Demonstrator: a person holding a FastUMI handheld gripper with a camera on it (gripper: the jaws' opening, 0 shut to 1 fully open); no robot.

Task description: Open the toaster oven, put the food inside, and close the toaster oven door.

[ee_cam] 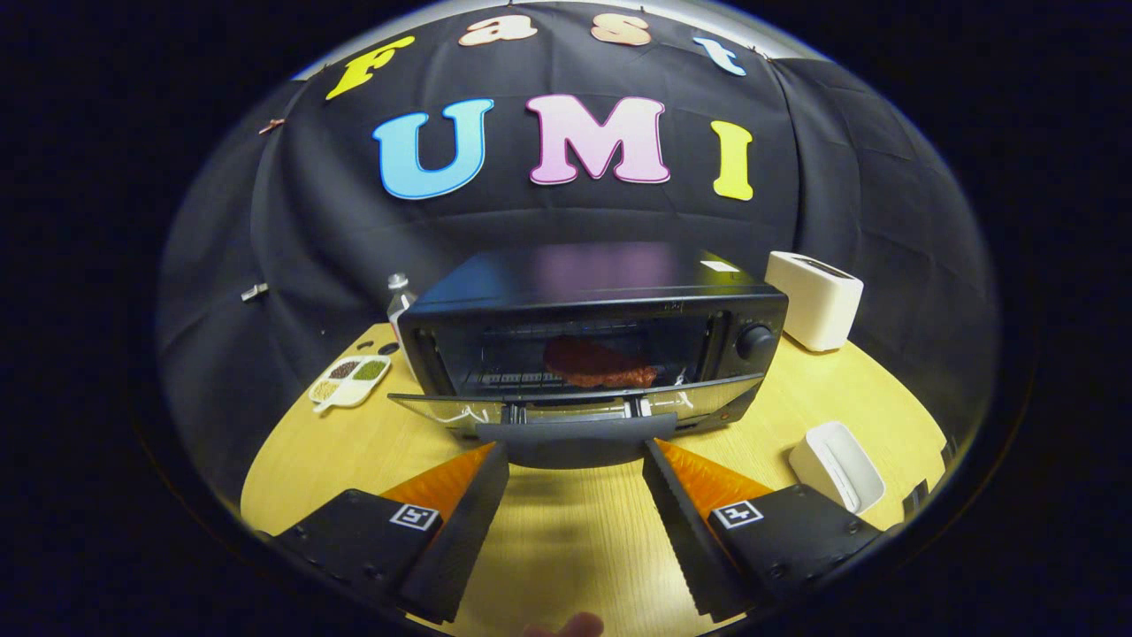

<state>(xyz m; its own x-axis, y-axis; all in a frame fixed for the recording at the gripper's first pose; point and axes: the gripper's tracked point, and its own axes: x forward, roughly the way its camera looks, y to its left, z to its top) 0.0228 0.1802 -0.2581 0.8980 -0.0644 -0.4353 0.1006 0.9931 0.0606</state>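
Observation:
A black toaster oven point(601, 292) stands on the wooden table point(566, 540) just ahead of my fingers. Its glass door point(566, 409) hangs down flat toward me, and the dark door handle point(575, 440) lies right at my fingertips. Inside, a reddish-brown piece of food point(597, 363) rests on the wire rack. My gripper point(575, 447) is open, its two black fingers spread wide to either side of the handle, with nothing pressed between them. Whether the tips touch the handle I cannot tell.
A white divided dish point(350, 380) with grains sits left of the oven, with a bottle point(400, 301) behind it. A white toaster point(814, 299) stands to the oven's right at the back. A white box point(837, 466) lies near my right finger.

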